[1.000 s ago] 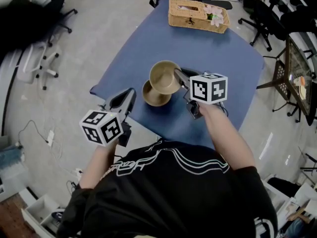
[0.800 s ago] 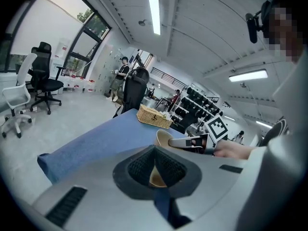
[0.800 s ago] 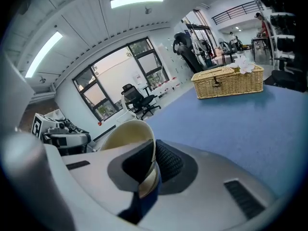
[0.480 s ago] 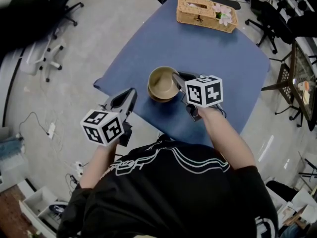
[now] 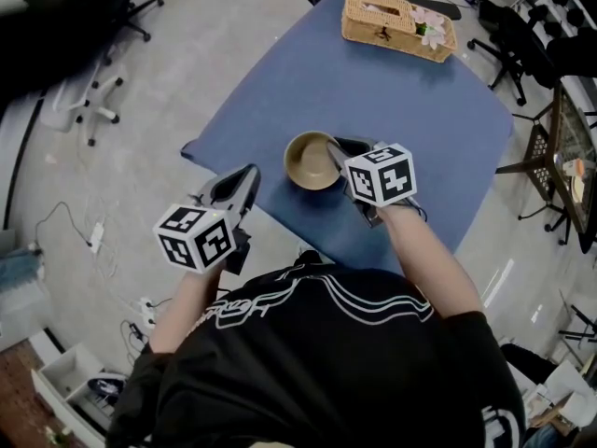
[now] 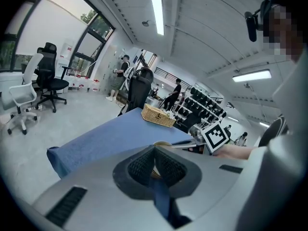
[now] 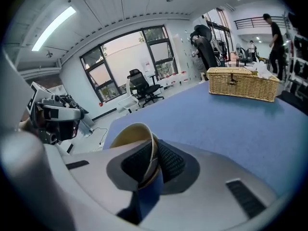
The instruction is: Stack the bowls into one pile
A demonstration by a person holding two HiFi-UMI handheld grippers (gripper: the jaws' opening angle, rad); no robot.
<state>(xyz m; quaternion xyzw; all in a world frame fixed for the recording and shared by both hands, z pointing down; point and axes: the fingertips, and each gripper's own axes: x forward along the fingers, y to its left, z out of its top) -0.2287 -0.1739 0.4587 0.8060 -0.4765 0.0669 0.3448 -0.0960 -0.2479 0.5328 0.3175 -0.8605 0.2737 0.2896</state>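
Observation:
Two tan bowls (image 5: 312,160) sit nested as one pile near the front edge of the blue table (image 5: 373,91). My right gripper (image 5: 334,147) reaches in from the right, its jaws on either side of the upper bowl's right rim. In the right gripper view the thin rim (image 7: 132,134) stands between the pads of the right gripper (image 7: 153,150); the jaws have just been opening slightly but still touch it. My left gripper (image 5: 244,177) hangs off the table's front-left edge, apart from the bowls, shut and empty. The left gripper (image 6: 155,150) points toward the pile (image 6: 162,143).
A wicker basket (image 5: 399,24) with a tissue and flowers stands at the table's far edge. A white office chair (image 5: 93,91) is on the floor to the left, and black chairs (image 5: 504,35) and a small side table (image 5: 560,147) are to the right.
The bowl held by my right gripper came down and toward the left onto the other bowl; the two were offset before and now nest. The left gripper barely shifted.

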